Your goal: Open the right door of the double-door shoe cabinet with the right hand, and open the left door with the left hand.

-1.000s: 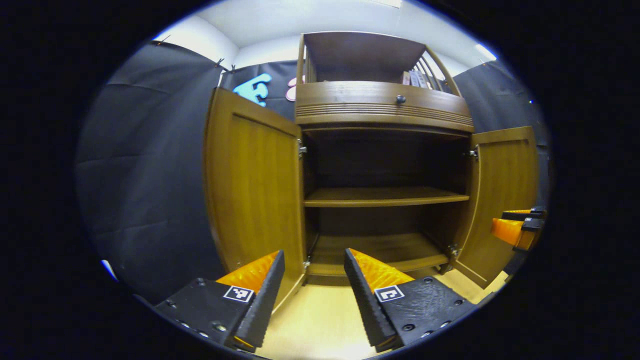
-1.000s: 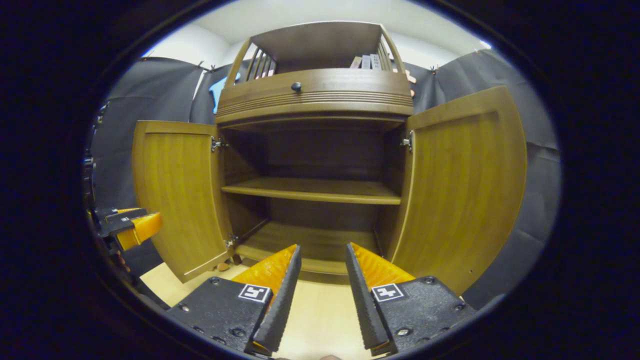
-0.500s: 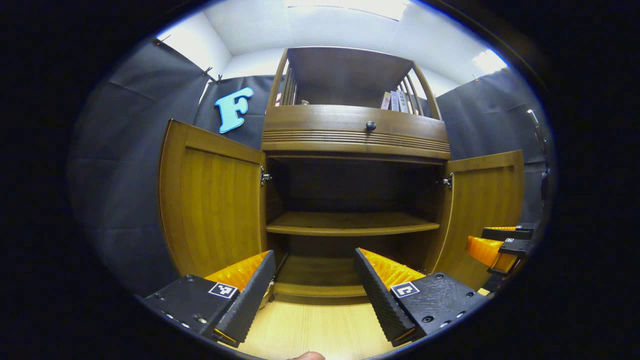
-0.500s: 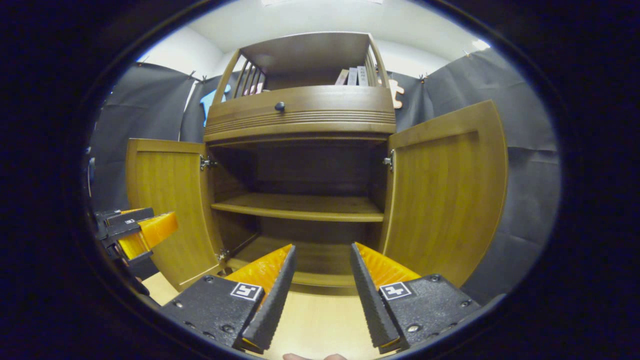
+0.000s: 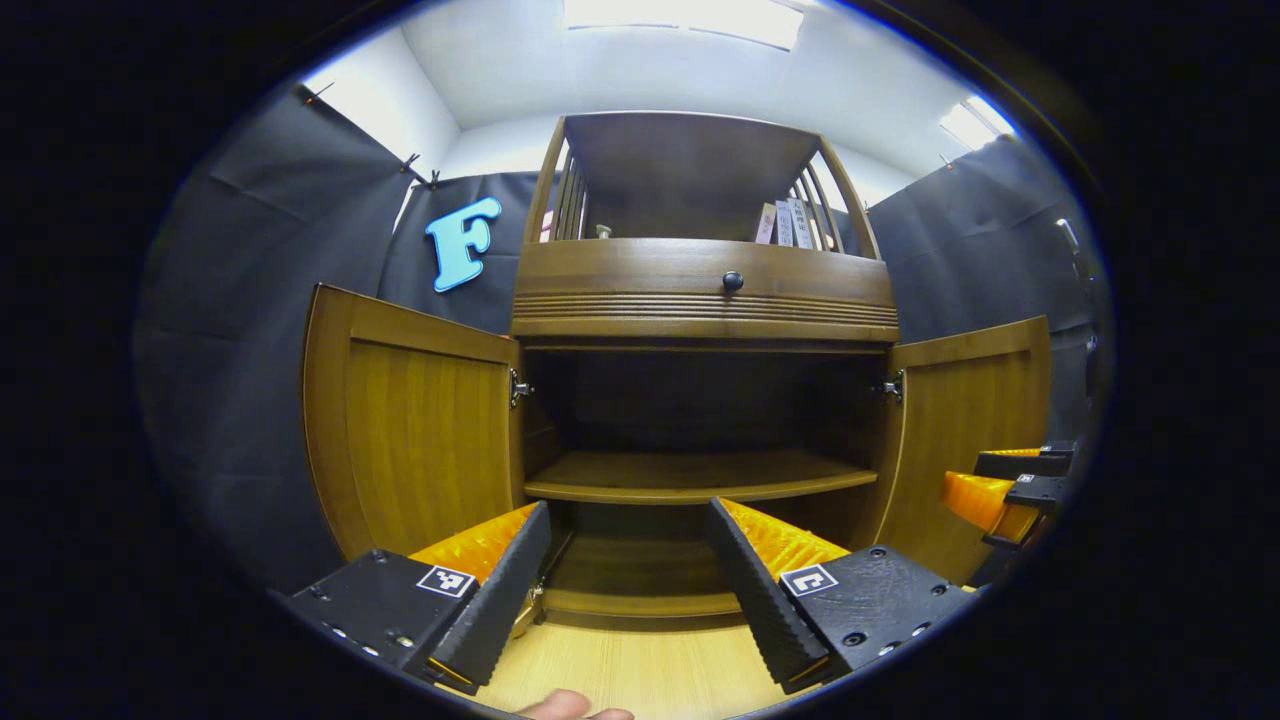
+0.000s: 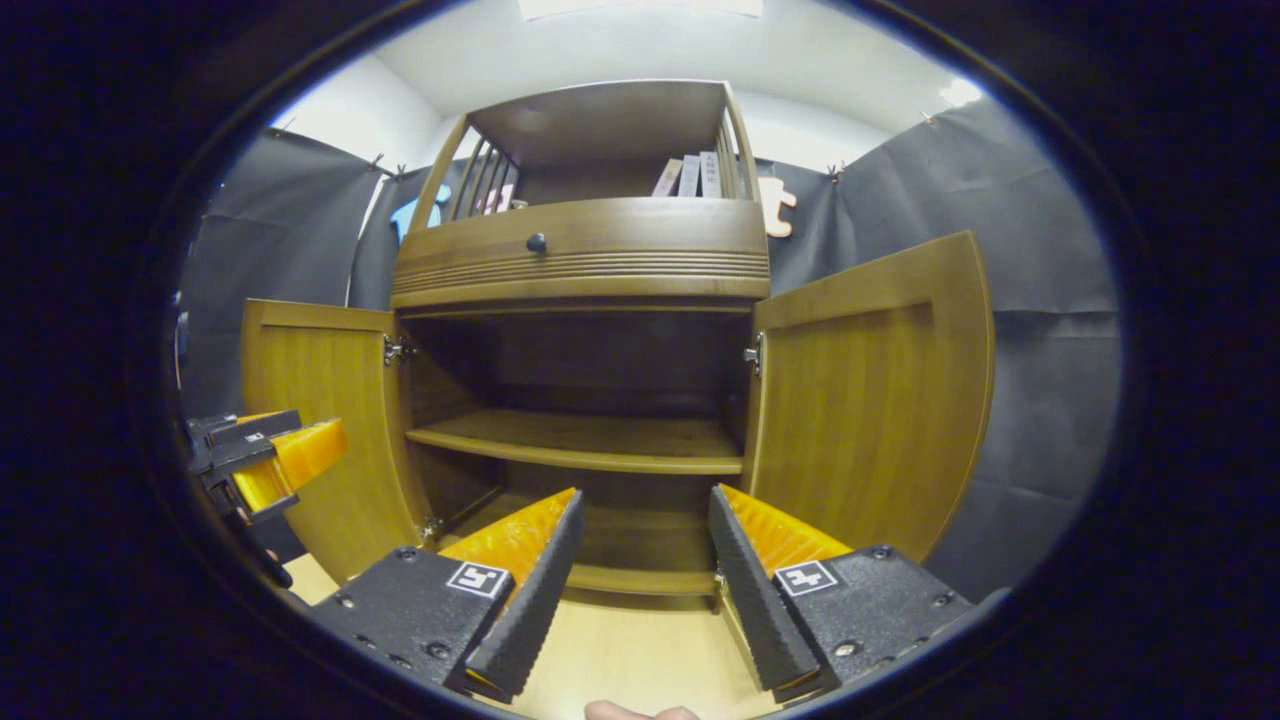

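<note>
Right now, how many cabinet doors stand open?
2: the left door swung out on the left, the right door swung out on the right. Both tongs hold nothing.

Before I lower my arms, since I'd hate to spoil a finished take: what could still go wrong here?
Both doors stand wide open, so little is left to spoil.
1. The right gripper hangs close beside the right door; a sideways drift could nudge it back.
2. The left gripper sits just as near the left door.
</note>
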The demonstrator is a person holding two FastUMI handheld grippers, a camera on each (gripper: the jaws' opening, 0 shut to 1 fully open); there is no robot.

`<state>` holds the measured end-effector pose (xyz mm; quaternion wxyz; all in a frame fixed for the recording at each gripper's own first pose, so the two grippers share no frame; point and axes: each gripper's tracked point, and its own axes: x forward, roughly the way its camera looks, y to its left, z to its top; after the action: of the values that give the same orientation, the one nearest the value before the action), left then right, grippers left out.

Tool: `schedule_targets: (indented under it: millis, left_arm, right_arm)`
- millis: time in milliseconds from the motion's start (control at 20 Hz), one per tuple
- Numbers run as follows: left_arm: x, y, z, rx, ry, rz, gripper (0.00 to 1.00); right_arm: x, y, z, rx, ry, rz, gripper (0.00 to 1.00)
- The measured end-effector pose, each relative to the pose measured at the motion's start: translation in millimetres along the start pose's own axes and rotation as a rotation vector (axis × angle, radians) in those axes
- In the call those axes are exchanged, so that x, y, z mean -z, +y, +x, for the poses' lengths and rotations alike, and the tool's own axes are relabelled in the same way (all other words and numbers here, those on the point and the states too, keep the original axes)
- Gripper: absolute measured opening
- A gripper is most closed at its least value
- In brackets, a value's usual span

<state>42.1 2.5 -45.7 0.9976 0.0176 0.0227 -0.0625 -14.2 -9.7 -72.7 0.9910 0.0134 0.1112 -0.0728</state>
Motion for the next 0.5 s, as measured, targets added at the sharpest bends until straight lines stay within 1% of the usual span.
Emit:
schedule_targets:
  millis: [50, 100, 200, 350, 500]
  left_arm:
    - [0, -2, 1, 0.004, 0.003, 0.003, 0.86]
    - [1, -4, 3, 0.003, 0.004, 0.003, 1.0]
    - [0, -4, 4, 0.006, -0.001, 0.006, 0.95]
    - [1, -3, 8, -0.006, 0.002, 0.023, 0.95]
    - [-2, -3, 9, -0.013, -0.002, 0.01, 0.95]
  right_arm:
    - [0, -2, 1, 0.0, -0.003, 0.0, 0.83]
    - [0, -4, 2, 0.002, -0.004, 0.001, 0.83]
    - [1, -6, 7, -0.002, -0.002, 0.005, 0.83]
    - [1, -6, 11, -0.021, 0.005, 0.007, 0.83]
    - [-2, -7, 13, -0.034, -0.007, -0.003, 0.84]
